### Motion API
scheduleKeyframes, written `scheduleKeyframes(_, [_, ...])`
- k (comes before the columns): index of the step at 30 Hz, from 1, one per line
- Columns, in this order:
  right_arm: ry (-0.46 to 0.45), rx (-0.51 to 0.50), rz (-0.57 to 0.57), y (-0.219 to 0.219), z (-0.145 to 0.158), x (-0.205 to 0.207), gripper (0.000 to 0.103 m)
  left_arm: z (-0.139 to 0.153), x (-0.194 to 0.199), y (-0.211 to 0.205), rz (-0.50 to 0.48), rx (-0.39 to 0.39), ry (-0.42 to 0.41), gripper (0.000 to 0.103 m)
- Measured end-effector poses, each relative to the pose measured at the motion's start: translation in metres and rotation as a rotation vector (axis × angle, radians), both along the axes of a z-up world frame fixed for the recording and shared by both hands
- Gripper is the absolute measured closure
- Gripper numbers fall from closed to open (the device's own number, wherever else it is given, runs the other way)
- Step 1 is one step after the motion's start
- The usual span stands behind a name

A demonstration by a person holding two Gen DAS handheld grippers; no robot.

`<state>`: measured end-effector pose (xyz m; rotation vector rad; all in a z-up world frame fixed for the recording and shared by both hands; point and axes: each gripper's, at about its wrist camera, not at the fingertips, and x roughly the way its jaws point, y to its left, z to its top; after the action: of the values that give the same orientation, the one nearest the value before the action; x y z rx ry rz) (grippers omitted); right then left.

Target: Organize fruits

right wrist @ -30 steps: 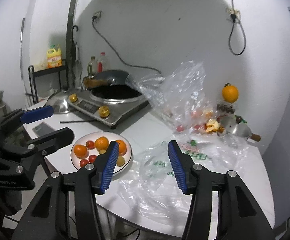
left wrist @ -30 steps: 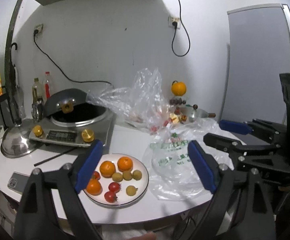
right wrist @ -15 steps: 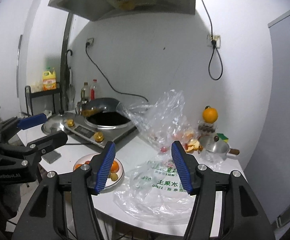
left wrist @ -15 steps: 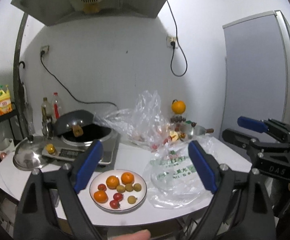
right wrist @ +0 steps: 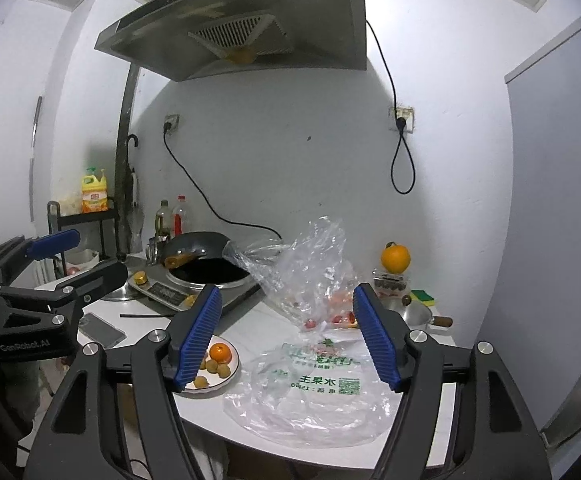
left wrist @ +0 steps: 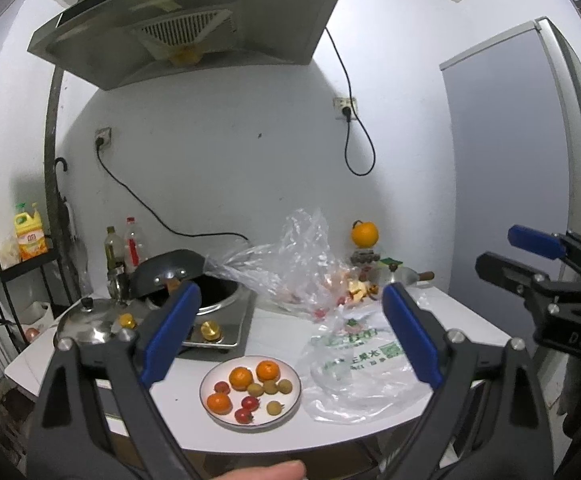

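A white plate (left wrist: pixel 296 396) near the table's front edge holds oranges (left wrist: pixel 241 377), cherry tomatoes (left wrist: pixel 250 402) and small yellow-green fruits (left wrist: pixel 270 387). To its right lies a flat printed plastic bag (left wrist: pixel 354 372). Behind that stands a crumpled clear bag (left wrist: pixel 298 264) with red fruit inside. One orange (left wrist: pixel 364 234) sits at the back. My left gripper (left wrist: pixel 290 288) hovers well back from the table, its jaws opening and empty. The right gripper (right wrist: pixel 287 292) is beside it, also back from the table, its jaws opening with nothing between them. In the right wrist view the plate (right wrist: pixel 232 368) is partly hidden by a finger.
An induction cooker with a wok (left wrist: pixel 210 292) takes the table's back left, with a steel lid (left wrist: pixel 86 320) and bottles (left wrist: pixel 130 244) beside it. A phone (right wrist: pixel 100 330) lies near the left front edge. A small pot (left wrist: pixel 400 276) is at the back right. A range hood (left wrist: pixel 194 20) hangs overhead.
Both grippers have drawn back and up from the table, so plate and bags look smaller and the range hood has come into view. The right jaws stand wider apart.
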<state>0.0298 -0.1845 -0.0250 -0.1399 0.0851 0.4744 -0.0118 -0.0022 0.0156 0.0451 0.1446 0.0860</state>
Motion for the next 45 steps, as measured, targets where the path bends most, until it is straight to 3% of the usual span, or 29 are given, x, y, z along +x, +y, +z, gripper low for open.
scheduleKeyframes(45, [0.012,-0.025,-0.019,-0.004,-0.010,-0.006,0.031,0.001,-0.006,-0.004,-0.014,0.002,-0.034,0.009])
